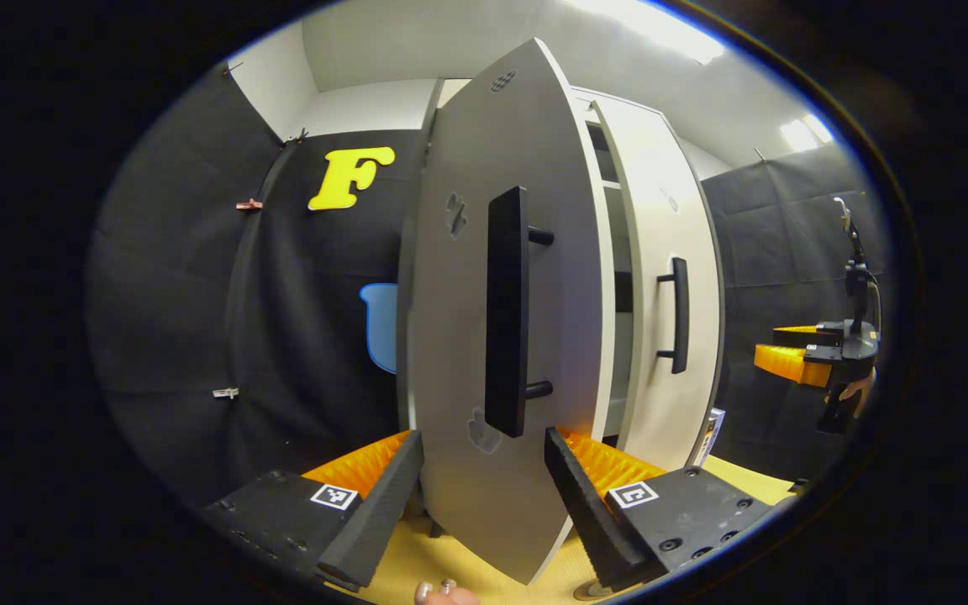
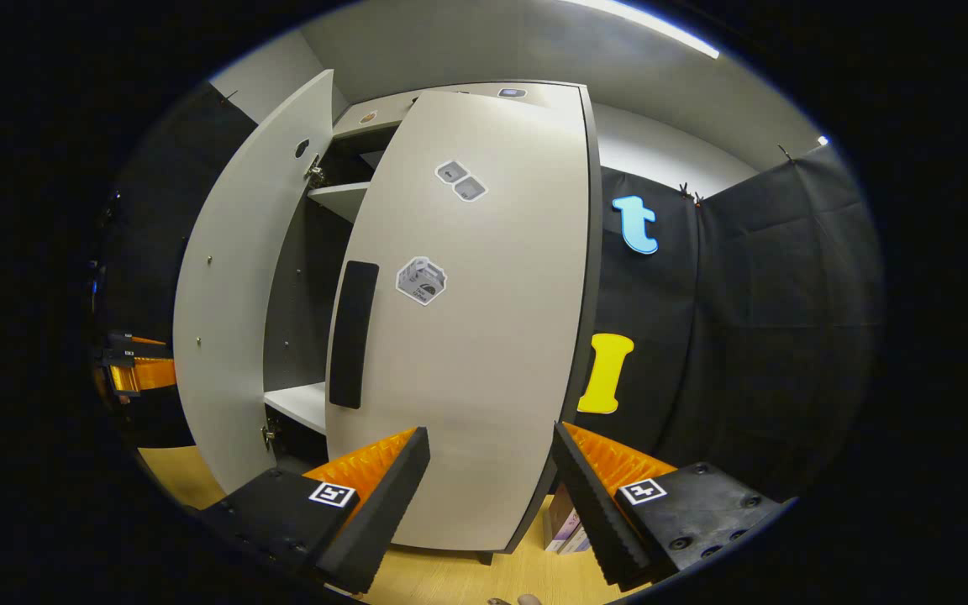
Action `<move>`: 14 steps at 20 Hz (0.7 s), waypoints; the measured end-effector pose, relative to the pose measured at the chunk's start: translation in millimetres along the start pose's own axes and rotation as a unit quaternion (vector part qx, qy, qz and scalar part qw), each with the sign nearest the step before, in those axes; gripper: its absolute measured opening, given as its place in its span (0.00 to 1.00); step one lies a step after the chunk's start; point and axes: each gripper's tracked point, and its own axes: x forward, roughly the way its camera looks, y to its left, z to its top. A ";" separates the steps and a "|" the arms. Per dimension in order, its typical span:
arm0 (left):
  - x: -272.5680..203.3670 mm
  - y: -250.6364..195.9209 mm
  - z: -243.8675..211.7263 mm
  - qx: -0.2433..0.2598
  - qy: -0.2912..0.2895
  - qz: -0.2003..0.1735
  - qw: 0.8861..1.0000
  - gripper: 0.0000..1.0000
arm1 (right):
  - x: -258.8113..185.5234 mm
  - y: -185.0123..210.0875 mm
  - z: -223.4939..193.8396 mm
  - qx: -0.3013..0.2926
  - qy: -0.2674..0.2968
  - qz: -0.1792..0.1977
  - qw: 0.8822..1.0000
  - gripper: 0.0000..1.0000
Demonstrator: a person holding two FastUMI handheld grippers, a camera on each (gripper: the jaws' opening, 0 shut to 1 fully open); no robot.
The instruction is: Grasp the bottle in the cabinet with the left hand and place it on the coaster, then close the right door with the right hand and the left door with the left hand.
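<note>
Two doors are what matter now. From the left gripper view, the left gripper [image 1: 484,487] has its fingers spread wide, one to each side of the lower edge of the left door [image 1: 459,336], which stands swung out toward it with its long dark handle [image 1: 507,311] facing the camera. Nothing is pinched. The right door [image 1: 673,311] looks nearly shut against the cabinet [image 2: 349,197], a narrow gap left between the two panels. In the right gripper view the right gripper [image 2: 491,496] hangs open too, close in front of its door's face and holding nothing.

I can't make out the bottle or the coaster from where these cameras look, so I judge the placing done and the door-closing underway. To finish well, I'd press the left door with the flat of one finger near the handle side, push steadily along the hinge arc, and keep the fingers clear of the closing seam.
</note>
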 end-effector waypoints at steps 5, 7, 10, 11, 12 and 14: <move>28.3 -35.1 -1.5 0.011 -0.007 -0.016 1.000 0.93 | -2.4 -4.2 -1.3 0.012 0.003 0.000 1.000 0.98; 27.2 -35.9 0.0 0.038 -0.004 -0.010 0.999 0.93 | -8.2 -5.9 4.2 0.019 -0.003 0.000 1.000 0.98; 12.3 -37.5 3.5 0.052 -0.001 -0.005 0.999 0.92 | -13.4 -4.0 9.5 0.029 -0.011 0.002 1.000 0.98; 7.5 -39.3 7.2 0.048 -0.003 -0.007 0.999 0.93 | -12.7 -2.7 9.3 0.029 -0.010 0.002 1.000 0.98; 2.7 -38.4 10.3 0.042 -0.003 -0.007 0.999 0.93 | -13.3 -0.6 8.4 0.029 -0.009 0.004 1.000 0.98; -9.0 -33.5 15.3 0.031 -0.004 -0.005 1.000 0.93 | -12.8 3.0 7.6 0.030 -0.006 0.009 0.999 0.98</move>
